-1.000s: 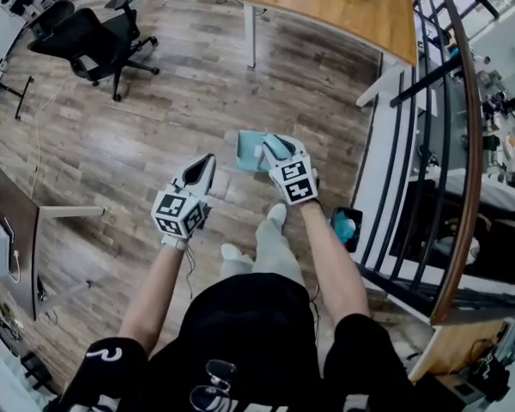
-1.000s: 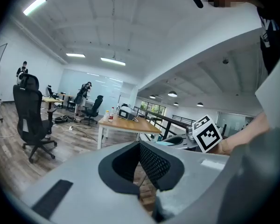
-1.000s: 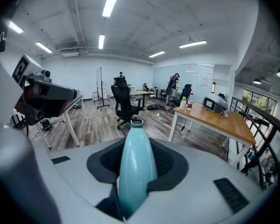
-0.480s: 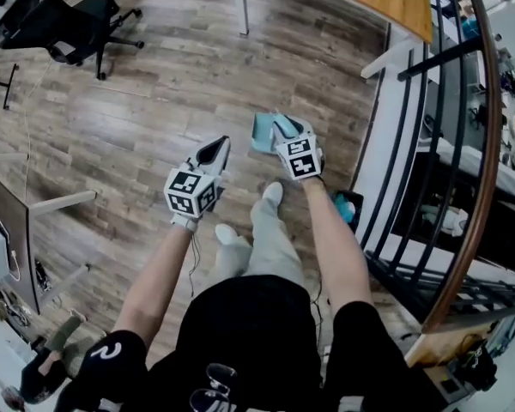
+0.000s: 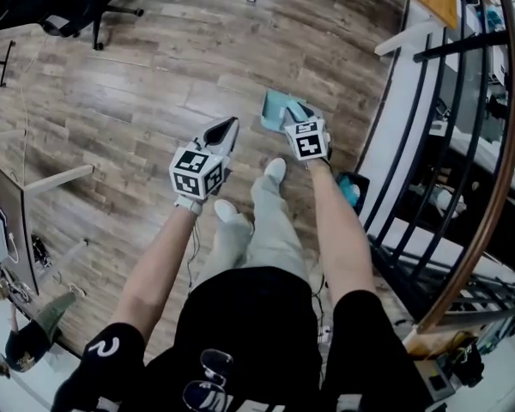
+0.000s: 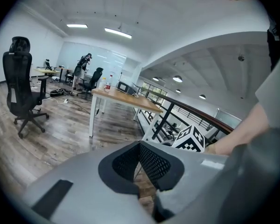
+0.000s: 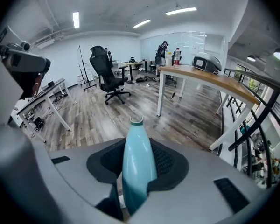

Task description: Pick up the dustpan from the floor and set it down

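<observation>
Dustpan (image 5: 274,111), handle clamped in right hand-held gripper (image 5: 297,115), pan just beyond

Operator: clothing and hand-held tongs

Black short-sleeved shirt (image 5: 257,333) with white print on the left sleeve (image 5: 106,350); pale grey trousers (image 5: 262,221); white shoes (image 5: 275,169). Left tongs (image 5: 229,126) and right tongs (image 5: 298,114) are grey with black mesh pads (image 6: 154,164); each carries a white cube (image 5: 196,172) bearing black square markers. A thin cable (image 5: 191,247) trails from the left tongs.
</observation>
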A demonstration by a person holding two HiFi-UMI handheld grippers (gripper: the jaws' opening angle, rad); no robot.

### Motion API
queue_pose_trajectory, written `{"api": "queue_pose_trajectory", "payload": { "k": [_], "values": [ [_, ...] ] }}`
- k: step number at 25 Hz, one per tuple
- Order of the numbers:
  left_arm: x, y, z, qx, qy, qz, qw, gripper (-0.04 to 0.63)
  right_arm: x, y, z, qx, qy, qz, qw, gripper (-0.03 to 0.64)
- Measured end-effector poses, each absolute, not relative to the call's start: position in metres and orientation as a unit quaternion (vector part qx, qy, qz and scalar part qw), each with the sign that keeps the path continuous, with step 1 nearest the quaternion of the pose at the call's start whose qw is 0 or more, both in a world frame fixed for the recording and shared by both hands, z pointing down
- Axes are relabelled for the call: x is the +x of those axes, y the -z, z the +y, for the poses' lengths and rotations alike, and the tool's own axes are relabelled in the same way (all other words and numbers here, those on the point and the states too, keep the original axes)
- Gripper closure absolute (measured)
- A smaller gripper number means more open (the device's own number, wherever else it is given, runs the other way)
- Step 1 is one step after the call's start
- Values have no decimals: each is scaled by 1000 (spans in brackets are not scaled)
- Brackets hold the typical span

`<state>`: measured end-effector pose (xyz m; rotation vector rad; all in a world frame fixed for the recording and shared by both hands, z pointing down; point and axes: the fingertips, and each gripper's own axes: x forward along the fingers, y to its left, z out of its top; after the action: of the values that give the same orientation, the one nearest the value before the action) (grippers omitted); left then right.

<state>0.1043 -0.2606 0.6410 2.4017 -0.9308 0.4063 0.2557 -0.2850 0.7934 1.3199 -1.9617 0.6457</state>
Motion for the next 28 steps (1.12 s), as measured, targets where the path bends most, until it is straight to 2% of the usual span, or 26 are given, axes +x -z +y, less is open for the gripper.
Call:
{"api": "queue_pose_trajectory", "payload": {
  "k": [14,28],
  "values": [
    [117,-664,-251,887,-170,-328,277,600,256,-847,-238,478,-315,-734,366,505],
    [94,-664,-238,879,-168,-341,288,600,242,-868,-193,454,-345,-711,412,513]
  ]
}}
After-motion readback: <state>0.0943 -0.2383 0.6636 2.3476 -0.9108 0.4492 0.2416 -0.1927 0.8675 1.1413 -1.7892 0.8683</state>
